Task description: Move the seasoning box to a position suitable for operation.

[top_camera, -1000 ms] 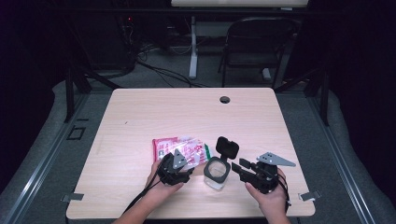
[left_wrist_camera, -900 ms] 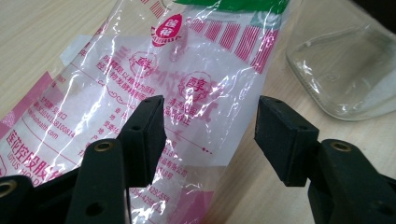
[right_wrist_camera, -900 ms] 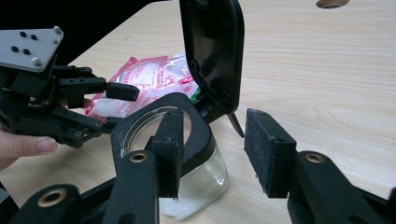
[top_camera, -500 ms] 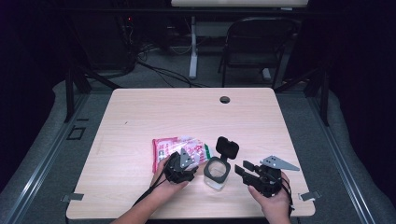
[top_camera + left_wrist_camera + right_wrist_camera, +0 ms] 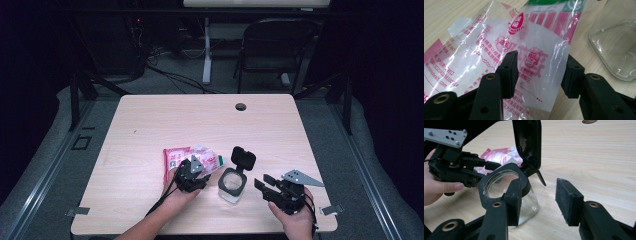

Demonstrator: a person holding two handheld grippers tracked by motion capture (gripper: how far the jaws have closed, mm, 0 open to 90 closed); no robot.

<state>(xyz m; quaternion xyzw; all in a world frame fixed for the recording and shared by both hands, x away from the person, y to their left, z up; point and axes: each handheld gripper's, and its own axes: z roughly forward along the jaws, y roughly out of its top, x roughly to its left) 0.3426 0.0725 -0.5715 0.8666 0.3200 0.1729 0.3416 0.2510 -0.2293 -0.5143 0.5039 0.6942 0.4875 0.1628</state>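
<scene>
Likely step: getting packet into jar. Left tongs (image 5: 539, 72) wide open over plastic packet (image 5: 506, 57), gripping nothing. Right tongs (image 5: 537, 202) wide open, empty, beside open-lidded glass jar (image 5: 232, 181) near front bench (image 5: 150, 115) edge. Next: close left on packet, lift.

The room was dim, lit mostly over a pale wooden table (image 5: 200, 120) with rounded corners and a round cable hole (image 5: 241, 106) near its far edge. Beyond it stood a dark folding chair (image 5: 272, 50) and a white post (image 5: 206, 50) rising from the grey carpeted floor (image 5: 60, 125). Black cables (image 5: 170, 75) trailed across that floor toward dark equipment at the back left. Metal rails (image 5: 40, 175) ran along the floor on either side.
</scene>
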